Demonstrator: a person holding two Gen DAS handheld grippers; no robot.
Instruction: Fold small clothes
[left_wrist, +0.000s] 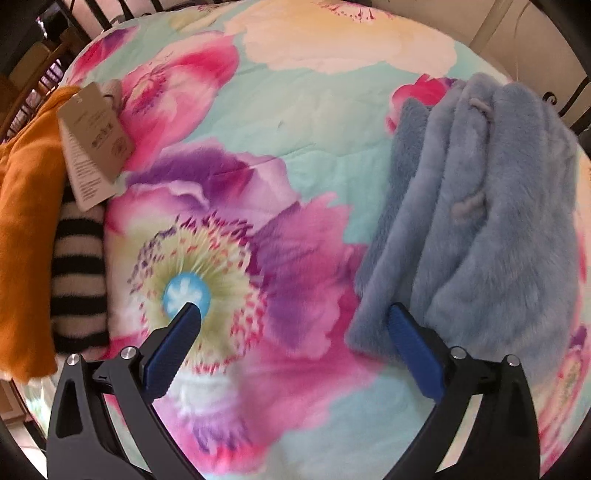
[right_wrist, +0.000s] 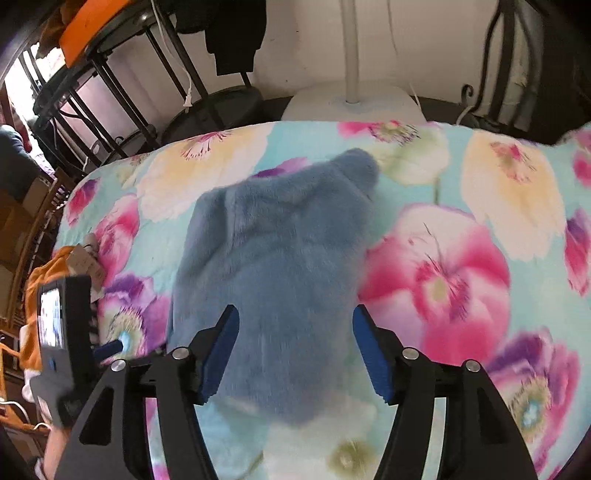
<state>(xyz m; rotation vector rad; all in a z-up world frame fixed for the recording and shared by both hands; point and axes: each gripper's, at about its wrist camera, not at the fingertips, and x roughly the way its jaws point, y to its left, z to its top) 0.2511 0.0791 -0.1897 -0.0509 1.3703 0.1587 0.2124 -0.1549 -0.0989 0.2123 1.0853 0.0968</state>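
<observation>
At far left an orange garment lies along the bed's edge, with a cardboard tag resting on it and a black-and-white striped piece just beside it. Beyond that edge stand dark metal racks. The floral quilt covers the bed; its wide middle, between the orange garment and the blue one, is bare.

The left tongs hang over that bare stretch, spread wide and holding nothing. Their left pad is over the large flower's centre; the right pad overlaps the blue garment's near corner in the view, contact not determinable.

The blue fleece lies right of centre on the quilt, gathered lengthwise in soft ridges, plush pile, with a pale cord loop showing on top. Its far end narrows to a rounded point.

The right tongs sit over the fleece's near part, spread wide with nothing gripped. Right of the fleece the quilt is bare to the bed's edge. A white lamp base stands behind the bed.
</observation>
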